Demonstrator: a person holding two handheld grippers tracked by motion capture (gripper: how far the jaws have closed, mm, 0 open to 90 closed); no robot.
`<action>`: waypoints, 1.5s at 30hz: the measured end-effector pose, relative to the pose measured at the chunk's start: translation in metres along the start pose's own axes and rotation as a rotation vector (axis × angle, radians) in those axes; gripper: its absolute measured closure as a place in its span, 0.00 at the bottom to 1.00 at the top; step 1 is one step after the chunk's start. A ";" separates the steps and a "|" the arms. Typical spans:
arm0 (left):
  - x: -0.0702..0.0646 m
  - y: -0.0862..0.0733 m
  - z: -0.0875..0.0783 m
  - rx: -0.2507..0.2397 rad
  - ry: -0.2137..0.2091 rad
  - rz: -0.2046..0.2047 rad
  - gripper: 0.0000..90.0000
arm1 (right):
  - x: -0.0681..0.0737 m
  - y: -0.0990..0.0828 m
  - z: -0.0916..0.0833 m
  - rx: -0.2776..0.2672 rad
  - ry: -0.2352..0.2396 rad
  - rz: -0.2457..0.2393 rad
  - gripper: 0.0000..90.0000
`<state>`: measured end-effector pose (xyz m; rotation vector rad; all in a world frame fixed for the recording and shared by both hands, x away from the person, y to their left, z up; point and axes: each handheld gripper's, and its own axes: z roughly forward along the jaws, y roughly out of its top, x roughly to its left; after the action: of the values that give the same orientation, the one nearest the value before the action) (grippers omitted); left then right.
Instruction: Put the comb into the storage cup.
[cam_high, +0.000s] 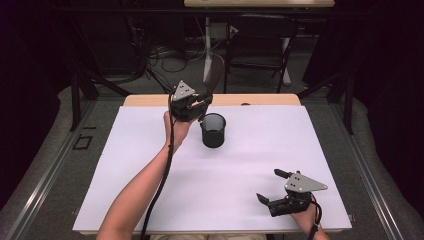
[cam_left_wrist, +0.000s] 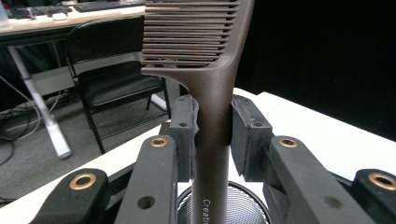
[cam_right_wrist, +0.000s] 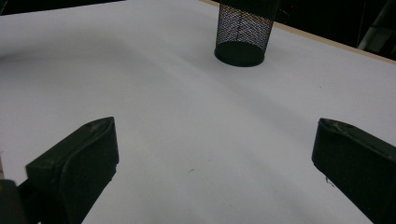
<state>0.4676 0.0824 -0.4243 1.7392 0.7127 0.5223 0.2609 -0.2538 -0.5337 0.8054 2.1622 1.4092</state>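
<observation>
Jaws spread wide with nothing between them, the right gripper (cam_high: 272, 187) sits low at the near right of the white table (cam_high: 260, 150), in the person's hand. Farther off, the left gripper (cam_left_wrist: 212, 135) has its jaws pressed against both sides of a brown comb (cam_left_wrist: 210, 70), gripping the handle, with the teeth pointing upward. That gripper is raised just left of a black mesh cup (cam_high: 213, 130), which stands upright toward the far middle of the table; the comb's handle end hangs over the cup's mouth.
</observation>
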 end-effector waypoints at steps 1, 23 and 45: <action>0.000 0.000 0.001 0.001 -0.002 0.004 0.81 | 0.000 0.000 0.000 0.002 0.001 0.000 0.00; -0.001 -0.002 0.013 0.005 -0.046 0.034 0.81 | -0.001 -0.001 0.001 0.007 0.009 0.000 0.00; -0.003 -0.009 0.026 0.023 -0.079 0.065 0.80 | -0.001 0.000 0.000 0.008 0.009 0.007 0.00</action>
<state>0.4809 0.0634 -0.4398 1.7987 0.6101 0.4888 0.2611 -0.2547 -0.5340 0.8117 2.1746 1.4114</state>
